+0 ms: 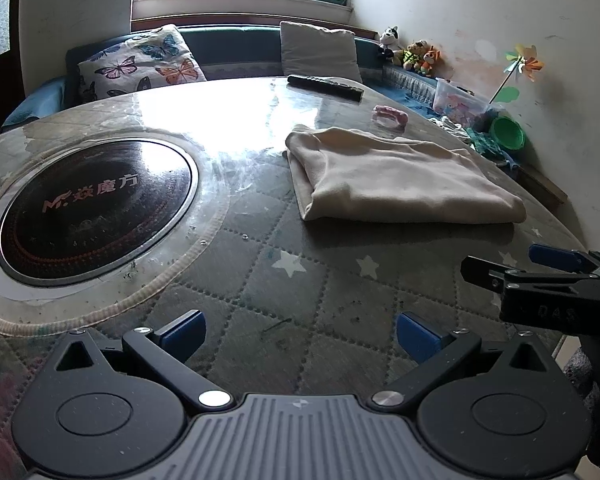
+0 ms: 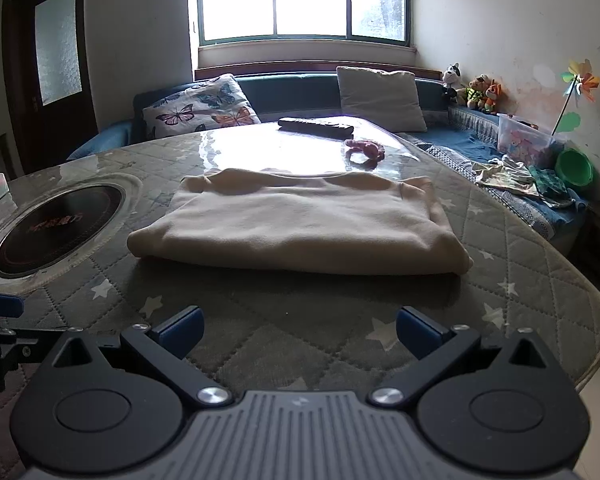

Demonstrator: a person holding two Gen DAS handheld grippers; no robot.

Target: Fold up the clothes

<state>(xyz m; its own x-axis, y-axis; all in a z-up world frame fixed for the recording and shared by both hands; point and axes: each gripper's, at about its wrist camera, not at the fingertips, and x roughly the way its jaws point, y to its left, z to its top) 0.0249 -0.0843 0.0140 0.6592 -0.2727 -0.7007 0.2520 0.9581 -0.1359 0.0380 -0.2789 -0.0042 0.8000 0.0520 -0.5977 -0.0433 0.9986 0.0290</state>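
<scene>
**Jaws spread, garment already folded**

Both jaws stand released: our left gripper and right gripper hold nothing. Ahead, the cream garment lies folded on the quilted table. We judge folding nearly finished; next comes a final tidy or another garment.

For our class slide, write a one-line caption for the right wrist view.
Open right gripper faces a folded cream garment lying on the quilted table, untouched.
</scene>
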